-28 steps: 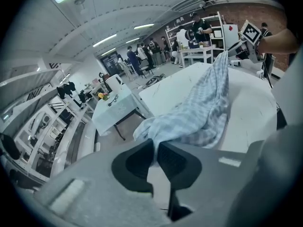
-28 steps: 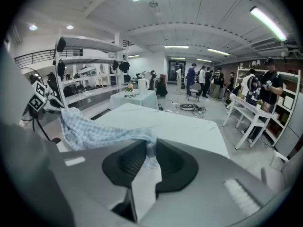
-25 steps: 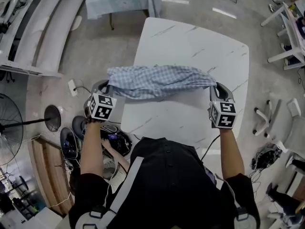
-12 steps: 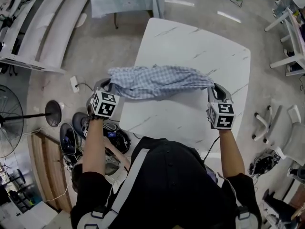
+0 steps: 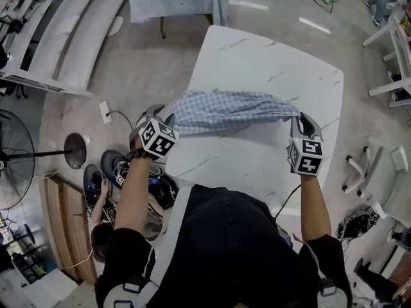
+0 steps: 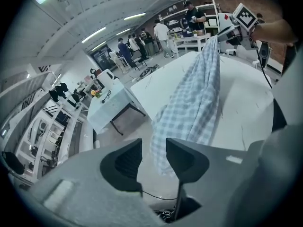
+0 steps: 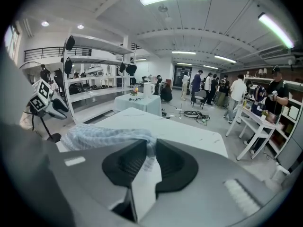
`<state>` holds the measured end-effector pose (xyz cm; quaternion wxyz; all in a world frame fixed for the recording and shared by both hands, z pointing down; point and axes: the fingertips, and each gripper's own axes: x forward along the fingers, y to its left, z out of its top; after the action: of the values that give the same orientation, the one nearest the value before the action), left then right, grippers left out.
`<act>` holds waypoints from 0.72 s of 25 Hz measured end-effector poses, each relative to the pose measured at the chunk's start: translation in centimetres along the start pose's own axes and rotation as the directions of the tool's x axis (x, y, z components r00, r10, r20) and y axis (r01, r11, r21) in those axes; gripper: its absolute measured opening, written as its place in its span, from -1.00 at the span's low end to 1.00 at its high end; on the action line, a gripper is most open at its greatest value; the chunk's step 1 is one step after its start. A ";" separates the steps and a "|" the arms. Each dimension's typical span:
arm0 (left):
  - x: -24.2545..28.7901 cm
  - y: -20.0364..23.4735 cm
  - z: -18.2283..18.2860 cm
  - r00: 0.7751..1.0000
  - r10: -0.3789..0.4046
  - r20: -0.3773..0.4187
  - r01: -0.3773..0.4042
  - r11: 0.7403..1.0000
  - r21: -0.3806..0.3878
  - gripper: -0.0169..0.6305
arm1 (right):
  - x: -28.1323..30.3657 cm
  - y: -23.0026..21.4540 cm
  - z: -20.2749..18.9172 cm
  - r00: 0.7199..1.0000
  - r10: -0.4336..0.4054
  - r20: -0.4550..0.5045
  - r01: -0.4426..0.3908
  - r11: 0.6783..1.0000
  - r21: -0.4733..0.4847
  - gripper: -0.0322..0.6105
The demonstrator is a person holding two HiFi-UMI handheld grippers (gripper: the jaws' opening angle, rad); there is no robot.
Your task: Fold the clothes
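The person stands at the near edge of a white marble tabletop (image 5: pixel 257 63) and holds a blue-and-white checked garment (image 5: pixel 231 111) stretched sideways between the two grippers, above the near half of the tabletop. The garment is bunched into a long, loose band and sags a little in the middle.

The right gripper (image 7: pixel 150 148) has its jaws closed on the garment's right end: in the right gripper view a fold of checked cloth is pinched between the two dark pads, and the rest trails off to the left over the tabletop.

The left gripper (image 6: pixel 152 150) is at the tabletop's left edge, pointing steeply down. Its jaws have just been opening and now stand apart. In the left gripper view the garment's left end hangs in the gap between them, and neither pad presses on it. From there the cloth rises across the tabletop to the right gripper.

A floor fan (image 5: pixel 13 162) stands on the floor well to the left.
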<state>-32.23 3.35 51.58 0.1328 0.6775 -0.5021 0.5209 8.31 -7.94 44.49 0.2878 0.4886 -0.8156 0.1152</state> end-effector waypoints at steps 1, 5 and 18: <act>0.2 -0.3 0.4 1.000 -0.009 0.001 0.009 1.000 0.008 -0.43 | -0.3 -0.5 0.0 1.000 -0.020 0.005 0.020 1.000 -0.011 -0.67; 0.8 -1.2 1.8 0.999 -0.047 0.023 0.046 0.999 0.019 -0.43 | -1.7 -3.1 1.2 0.993 -0.105 0.063 0.107 0.994 -0.031 -0.68; 2.4 -8.1 8.6 0.979 -0.190 0.079 0.181 0.977 0.114 -0.42 | -6.6 -14.8 -0.8 0.950 -0.310 0.040 0.307 0.949 0.075 -0.68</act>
<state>-20.76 -0.25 52.79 0.1222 0.7500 -0.4137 0.5014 23.71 -10.12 39.89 0.2642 0.6224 -0.7320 0.0839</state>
